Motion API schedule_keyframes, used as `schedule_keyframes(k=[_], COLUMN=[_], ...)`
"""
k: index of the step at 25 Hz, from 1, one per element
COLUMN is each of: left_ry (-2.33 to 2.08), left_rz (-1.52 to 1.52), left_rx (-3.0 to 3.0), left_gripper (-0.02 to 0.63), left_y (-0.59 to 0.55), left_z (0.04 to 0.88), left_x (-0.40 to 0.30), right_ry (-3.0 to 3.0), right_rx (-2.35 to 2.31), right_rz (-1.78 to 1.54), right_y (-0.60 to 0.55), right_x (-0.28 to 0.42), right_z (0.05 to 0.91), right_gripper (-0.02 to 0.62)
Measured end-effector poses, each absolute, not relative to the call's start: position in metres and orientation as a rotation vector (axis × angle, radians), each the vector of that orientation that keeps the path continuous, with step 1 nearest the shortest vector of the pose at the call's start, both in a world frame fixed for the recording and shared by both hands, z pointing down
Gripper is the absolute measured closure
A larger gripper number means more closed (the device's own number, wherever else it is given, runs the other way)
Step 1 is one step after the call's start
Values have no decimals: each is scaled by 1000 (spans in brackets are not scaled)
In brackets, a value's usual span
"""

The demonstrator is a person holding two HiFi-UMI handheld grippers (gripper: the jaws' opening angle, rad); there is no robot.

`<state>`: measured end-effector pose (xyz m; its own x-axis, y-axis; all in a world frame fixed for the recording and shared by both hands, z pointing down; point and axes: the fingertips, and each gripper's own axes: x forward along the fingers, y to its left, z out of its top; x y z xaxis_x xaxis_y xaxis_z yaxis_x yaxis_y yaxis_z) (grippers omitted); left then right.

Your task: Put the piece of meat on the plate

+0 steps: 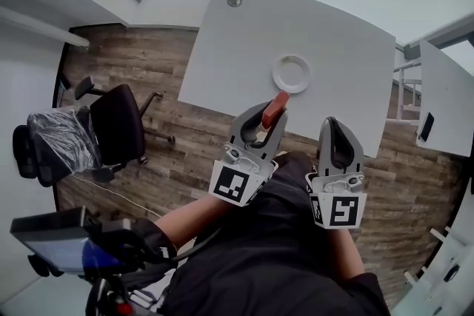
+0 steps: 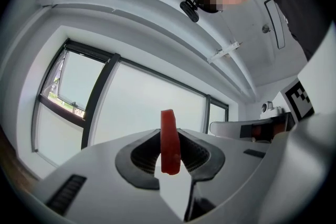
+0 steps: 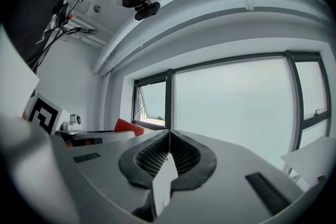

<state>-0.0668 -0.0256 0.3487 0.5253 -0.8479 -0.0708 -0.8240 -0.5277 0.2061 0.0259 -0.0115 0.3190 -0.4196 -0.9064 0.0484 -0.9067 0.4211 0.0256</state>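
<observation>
A red slab of meat (image 1: 275, 109) is clamped upright in my left gripper (image 1: 268, 117); in the left gripper view the meat (image 2: 170, 141) stands between the ribbed pads. The white round plate (image 1: 292, 74) lies on the grey table (image 1: 244, 48), beyond and slightly right of the meat, which hangs near the table's near edge. My right gripper (image 1: 338, 131) is held beside the left one, its jaws closed together with nothing between them (image 3: 168, 157). From the right gripper view the meat (image 3: 128, 126) shows off to the left.
A black office chair (image 1: 111, 122) stands on the wooden floor left of the table. A second white table (image 1: 444, 107) is at the right. Large windows (image 3: 231, 102) face both grippers. A person's dark-clothed body fills the head view's bottom.
</observation>
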Motion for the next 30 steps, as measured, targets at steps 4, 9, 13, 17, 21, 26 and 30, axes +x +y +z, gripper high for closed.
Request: schedule_keyframes(k=[4, 9, 13, 17, 21, 26, 30], left_ry=[-1464, -1513, -1531, -1501, -1461, -1418, -1408], left_rz=[-174, -142, -98, -61, -29, 42, 111], left_rx=[2602, 2582, 2611, 2616, 2598, 2550, 2543], left_gripper=[512, 512, 511, 511, 511, 512, 512], left_y=[-38, -60, -80, -94, -109, -122, -129], left_z=[358, 361, 365, 381, 401, 430, 443], left_x=[-68, -77, -71, -58, -48, -39, -30], right_ry=[-2638, -2657, -2671, -2665, -2642, -2620, -2631], right_rx=[1659, 1650, 1653, 1651, 1684, 1693, 1707], right_rz=[39, 51, 68, 43, 42, 54, 76], right_y=[-34, -48, -59, -68, -77, -84, -86], right_x=[27, 34, 42, 50, 62, 72, 77], right_z=[320, 318, 316, 312, 310, 315, 315], right_gripper=[588, 588, 589, 589, 589, 589, 589])
